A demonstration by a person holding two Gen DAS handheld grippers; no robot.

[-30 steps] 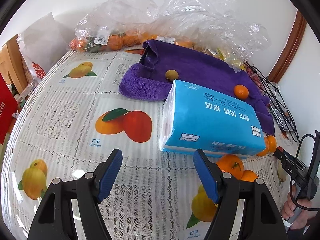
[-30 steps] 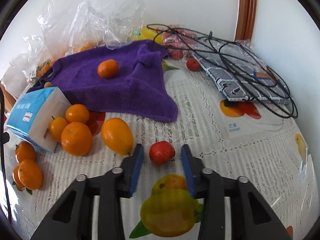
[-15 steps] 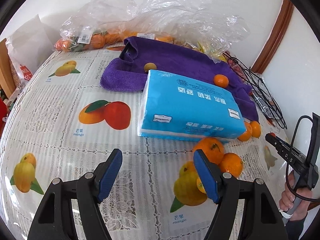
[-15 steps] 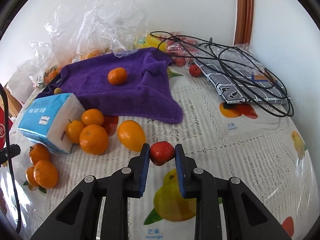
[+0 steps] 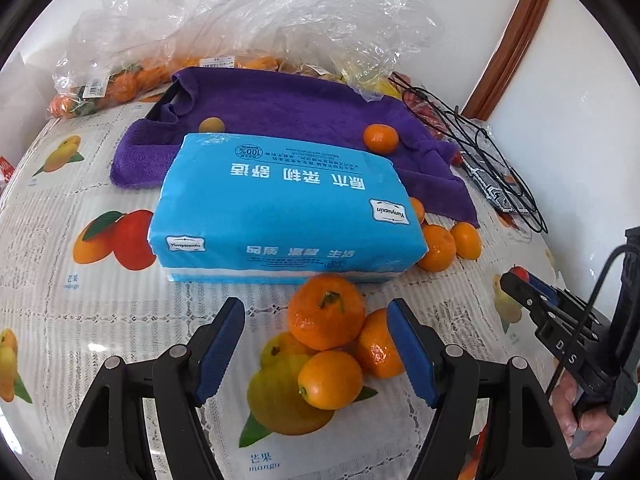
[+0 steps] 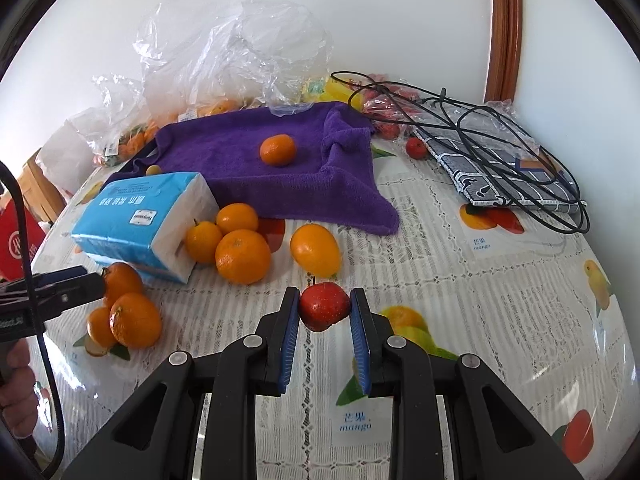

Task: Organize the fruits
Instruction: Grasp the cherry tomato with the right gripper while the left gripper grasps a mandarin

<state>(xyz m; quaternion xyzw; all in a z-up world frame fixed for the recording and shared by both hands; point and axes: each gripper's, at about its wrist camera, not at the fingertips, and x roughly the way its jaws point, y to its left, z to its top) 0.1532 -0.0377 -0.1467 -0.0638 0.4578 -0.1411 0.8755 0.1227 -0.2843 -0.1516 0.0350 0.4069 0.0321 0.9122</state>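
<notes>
The right gripper (image 6: 325,312) pinches a small red fruit (image 6: 324,306) at lower centre — seemingly just clear of the tablecloth (image 6: 460,280), for sorting. The left gripper (image 5: 316,344) hangs wide beside the oranges (image 5: 326,316).

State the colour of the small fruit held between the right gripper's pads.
Red. The small fruit shows best in the right wrist view, clamped in the right gripper.

Between the two claws the desk (image 6: 460,280) is crowded: the blue tissue pack (image 5: 280,208) stands in the middle with oranges (image 6: 242,256) pressed at its end. A cluster of three oranges (image 5: 328,320) lies at its front. Right of the purple towel (image 6: 280,176), bare desk is free up to the tangled cable (image 6: 500,132).
</notes>
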